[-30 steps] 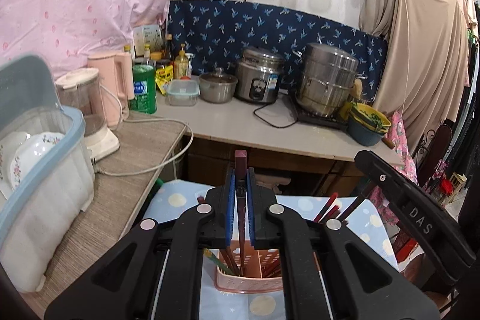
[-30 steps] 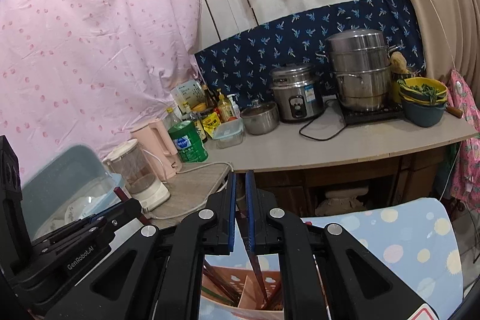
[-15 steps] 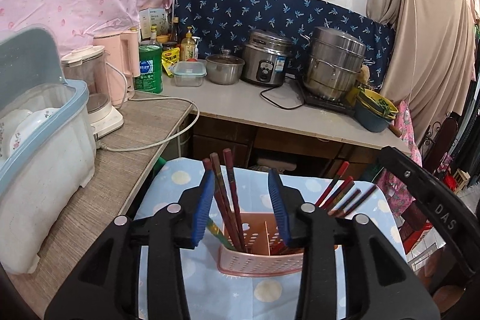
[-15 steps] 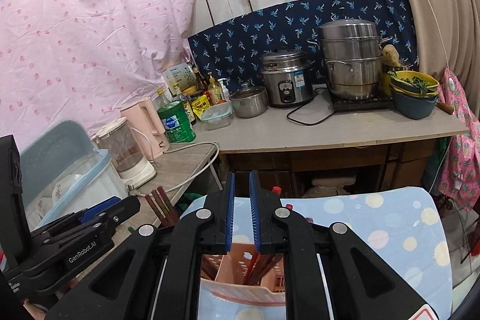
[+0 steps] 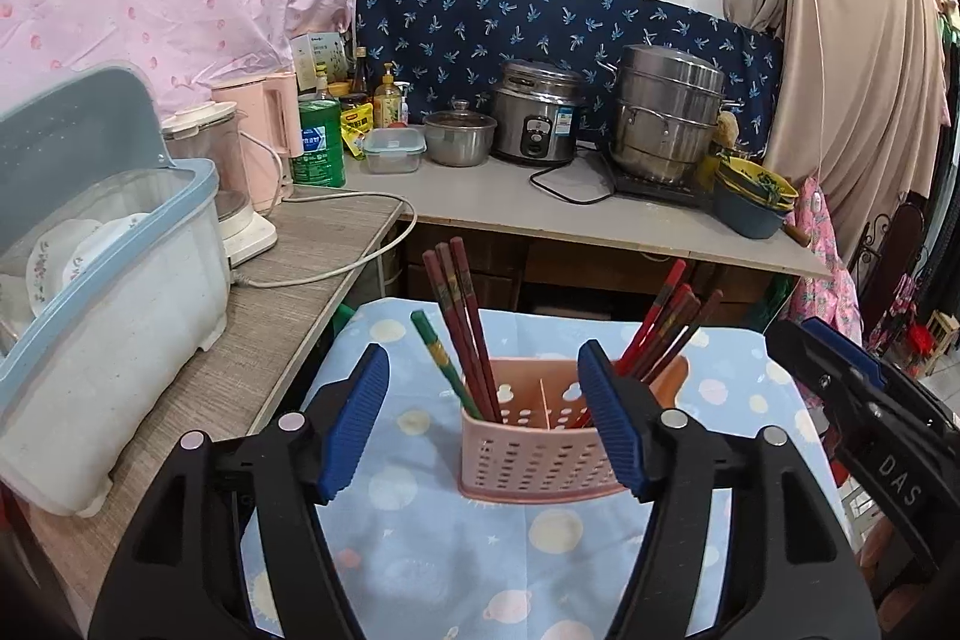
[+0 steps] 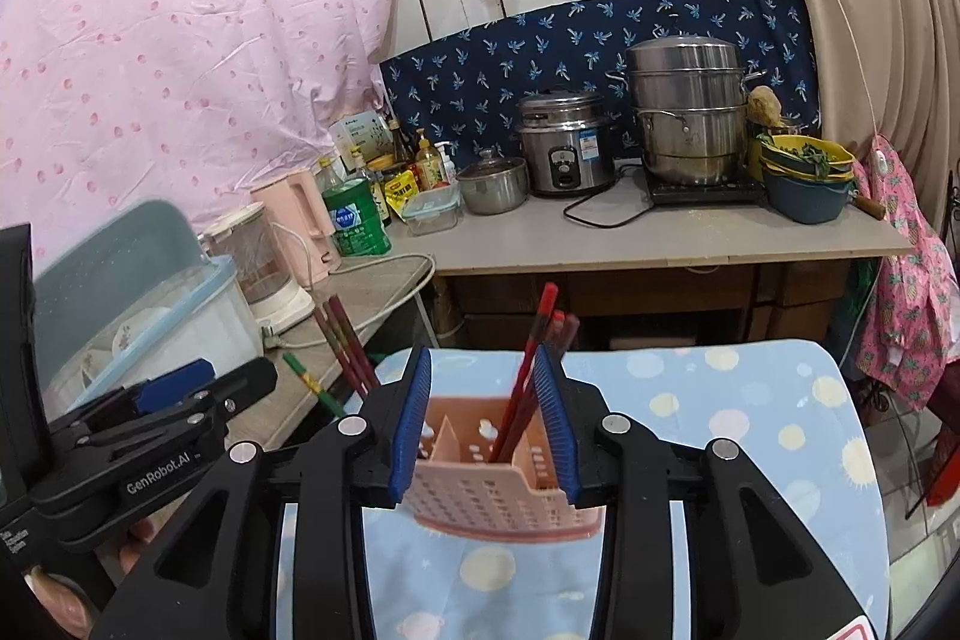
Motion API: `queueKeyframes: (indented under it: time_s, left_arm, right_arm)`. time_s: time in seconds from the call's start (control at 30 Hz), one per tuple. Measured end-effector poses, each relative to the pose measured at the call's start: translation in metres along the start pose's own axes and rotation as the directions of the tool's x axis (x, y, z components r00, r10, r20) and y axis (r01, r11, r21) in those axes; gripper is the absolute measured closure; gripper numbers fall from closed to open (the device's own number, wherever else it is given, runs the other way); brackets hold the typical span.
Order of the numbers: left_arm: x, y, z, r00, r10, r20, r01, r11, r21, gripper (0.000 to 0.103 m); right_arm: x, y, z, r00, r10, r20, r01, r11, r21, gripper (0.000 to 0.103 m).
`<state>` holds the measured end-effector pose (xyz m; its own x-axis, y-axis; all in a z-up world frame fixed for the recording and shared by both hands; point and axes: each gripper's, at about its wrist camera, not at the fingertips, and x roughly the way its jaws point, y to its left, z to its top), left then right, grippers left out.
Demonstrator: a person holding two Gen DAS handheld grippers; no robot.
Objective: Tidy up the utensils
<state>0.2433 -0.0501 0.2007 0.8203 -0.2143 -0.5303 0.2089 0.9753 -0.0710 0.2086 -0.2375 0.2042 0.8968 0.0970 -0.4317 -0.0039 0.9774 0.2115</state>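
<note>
**kitchenlurker:** Two bunches of chopsticks stand in the pink holder (image 5: 543, 445), which sits on the blue dotted cloth (image 5: 420, 550) and is the landmark for everything else. The dark red chopsticks (image 5: 462, 322), plus one green chopstick (image 5: 441, 361), lean out of the holder's left compartment. The brighter red chopsticks (image 5: 660, 328) lean out of its right compartment, with a divider between the two sides.

**umi_fan:** And the claws?

**kitchenlurker:** The left gripper (image 5: 483, 424) sits on the near side of the holder, its jaws spread wide after just opening. From its own camera the left bunch and most of the holder show in the gap, and the blue pads touch nothing. The right gripper (image 6: 483, 421) is also on the holder's near side. Its jaws have just been opening too, though they're only partly apart. The right-hand chopsticks rise through the gap, clear of the pads as far as the view shows, so it grips nothing either.

**umi_fan:** What's around it?

**kitchenlurker:** Left of the holder is a wooden counter with a lidded dish box (image 5: 102, 304). Beyond the holder, on the grey worktop (image 5: 510, 202), stand a rice cooker (image 5: 537, 112) and a steel steamer pot (image 5: 666, 121).
</note>
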Motion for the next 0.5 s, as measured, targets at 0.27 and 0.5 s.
queueKeyframes:
  time_s: [0.27,0.5]
  left_arm:
    - [-0.011,-0.003,-0.023,0.999,0.022,-0.027,-0.021,1.0,0.012,0.04]
    - [-0.017,-0.005,-0.042,0.998,0.03,-0.047,-0.03,0.999,0.018,0.038]
  right_arm:
    - [-0.019,0.005,-0.031,0.999,-0.019,-0.03,0.018,1.0,-0.025,0.067]
    - [-0.025,0.003,-0.056,0.997,-0.028,-0.073,0.026,0.999,-0.021,0.066]
